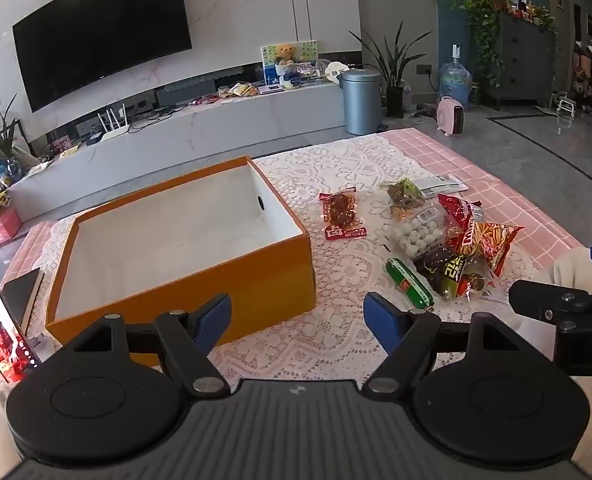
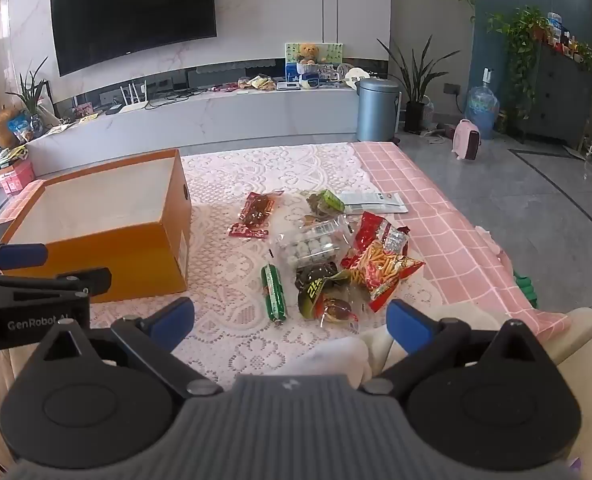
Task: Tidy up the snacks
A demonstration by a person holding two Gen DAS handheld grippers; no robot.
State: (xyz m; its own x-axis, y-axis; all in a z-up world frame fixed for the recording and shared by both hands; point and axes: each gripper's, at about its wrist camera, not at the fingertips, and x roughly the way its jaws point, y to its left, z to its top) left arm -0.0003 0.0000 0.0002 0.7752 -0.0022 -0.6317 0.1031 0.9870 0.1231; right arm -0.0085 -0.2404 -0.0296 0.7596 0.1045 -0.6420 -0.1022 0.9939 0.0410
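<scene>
An open orange box (image 1: 272, 276) (image 2: 144, 256) with a white, empty inside sits on the lace-covered table. To its right lies a heap of snacks: a red meat packet (image 1: 341, 216) (image 2: 256, 214), a clear bag of white balls (image 1: 417, 232) (image 2: 311, 244), a red bag of orange sticks (image 1: 483, 240) (image 2: 383, 260), a green sausage (image 1: 409, 282) (image 2: 274, 292) and a dark packet (image 1: 447, 272) (image 2: 319, 284). My left gripper (image 1: 297, 322) hangs open before the box's near right corner. My right gripper (image 2: 290, 320) stands open just short of the heap, nothing between its fingers.
A phone (image 1: 4, 332) leans on a stand at the table's near left. A white flat packet (image 2: 371, 200) lies behind the heap. Beyond the table are a TV unit (image 2: 216, 116), a grey bin (image 2: 375, 110) and a pink heater (image 2: 467, 144). Pale cloth lies at the near edge.
</scene>
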